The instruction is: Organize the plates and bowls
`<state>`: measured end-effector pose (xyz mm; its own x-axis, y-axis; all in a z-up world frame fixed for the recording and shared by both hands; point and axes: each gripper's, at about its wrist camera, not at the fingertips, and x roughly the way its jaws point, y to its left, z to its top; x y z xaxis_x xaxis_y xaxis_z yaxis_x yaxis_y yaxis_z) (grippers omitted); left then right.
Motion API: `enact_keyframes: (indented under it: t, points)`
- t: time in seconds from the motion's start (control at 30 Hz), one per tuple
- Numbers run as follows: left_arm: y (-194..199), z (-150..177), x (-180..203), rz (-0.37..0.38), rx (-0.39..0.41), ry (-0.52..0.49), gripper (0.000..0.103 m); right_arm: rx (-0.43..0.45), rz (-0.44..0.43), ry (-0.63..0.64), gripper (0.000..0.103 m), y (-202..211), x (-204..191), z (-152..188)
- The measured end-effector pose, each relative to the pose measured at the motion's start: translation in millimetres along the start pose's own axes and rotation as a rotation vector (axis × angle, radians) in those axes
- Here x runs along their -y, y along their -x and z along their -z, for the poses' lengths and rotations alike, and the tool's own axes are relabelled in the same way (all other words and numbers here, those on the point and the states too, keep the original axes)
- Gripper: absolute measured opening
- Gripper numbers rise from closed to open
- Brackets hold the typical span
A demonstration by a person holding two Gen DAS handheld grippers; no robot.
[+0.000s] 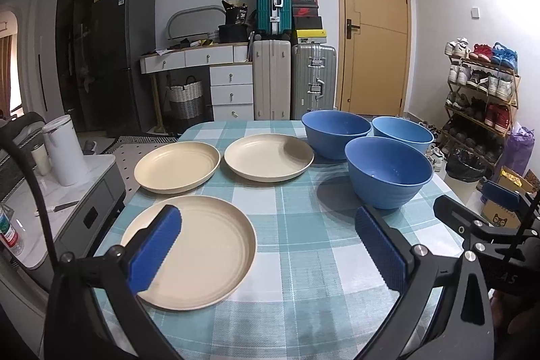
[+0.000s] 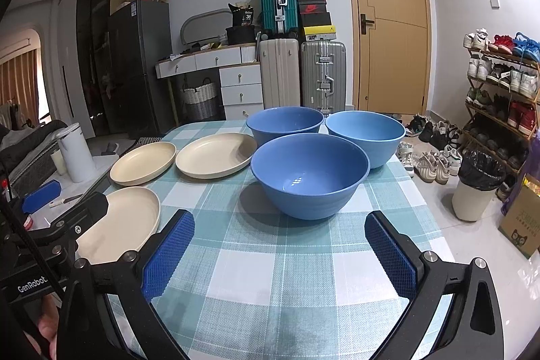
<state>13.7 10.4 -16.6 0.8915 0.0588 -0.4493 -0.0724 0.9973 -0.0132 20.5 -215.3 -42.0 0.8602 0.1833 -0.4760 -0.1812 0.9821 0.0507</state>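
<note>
The left gripper (image 1: 268, 250) gapes wide and empty above the checked-cloth table (image 1: 303, 258), beside the nearest round cream plastic plate (image 1: 202, 252). The right gripper (image 2: 280, 253) is equally wide, holding nothing, before the nearest deep blue plastic bowl (image 2: 308, 174).

On the table (image 1: 303, 258), three plates sit on the left of the frame: one plate (image 1: 195, 252) at lower left, two plates (image 1: 177, 166) (image 1: 269, 156) side by side behind it. Three bowls fill the right: one bowl (image 1: 388, 171) in front, two bowls (image 1: 335, 129) (image 1: 403, 132) behind it.
</note>
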Motion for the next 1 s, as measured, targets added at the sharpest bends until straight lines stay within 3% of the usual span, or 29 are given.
enact_keyframes:
  t: [0.67,0.87,1.0]
  points:
    - [-3,-2,-1,-0.048,-0.020,-0.007,0.103,-0.004,0.004,-0.005,0.103,-1,2,4]
    - [6,-7,-2,-0.001,0.011,0.014,0.103,-0.005,0.007,-0.010,0.103,0,5,4]
    - [8,-10,1,-0.045,0.012,0.005,0.103,-0.006,0.009,-0.012,0.103,0,6,4]
